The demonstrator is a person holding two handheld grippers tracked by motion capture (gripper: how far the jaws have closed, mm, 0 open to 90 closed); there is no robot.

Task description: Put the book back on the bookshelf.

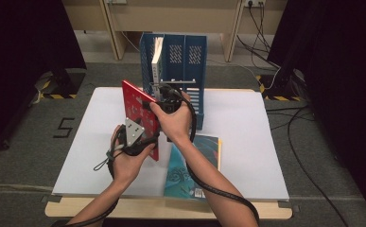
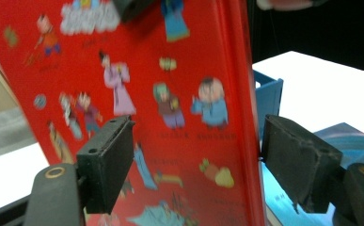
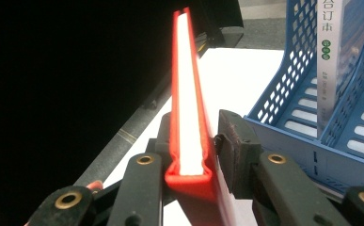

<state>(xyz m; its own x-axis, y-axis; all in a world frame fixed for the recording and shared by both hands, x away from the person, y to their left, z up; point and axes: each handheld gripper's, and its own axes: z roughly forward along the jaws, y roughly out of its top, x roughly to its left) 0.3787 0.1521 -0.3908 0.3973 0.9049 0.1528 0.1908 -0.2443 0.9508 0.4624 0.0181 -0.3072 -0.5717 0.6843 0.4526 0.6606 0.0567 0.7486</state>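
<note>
Two grippers meet on one red picture book [image 1: 140,111], which stands upright on its edge above the white table [image 1: 247,142], just in front of the blue file rack [image 1: 190,71]. My left gripper [image 1: 135,137] sits at about seven o'clock of the book; in the left gripper view its jaws straddle the cartoon-printed cover [image 2: 170,94], one pad lying over the cover face and the other standing just off the spine side, spread wide and not pinching. My right gripper [image 1: 169,101] comes in at about two o'clock of the book; in the right gripper view I see its page edge [image 3: 186,94] running away between my jaws, the left jaw against the cover and the right pad a sliver off it. A white book [image 1: 157,61] stands in the rack's left slot at twelve o'clock. A teal book [image 1: 204,156] lies flat on the table at five o'clock.
</note>
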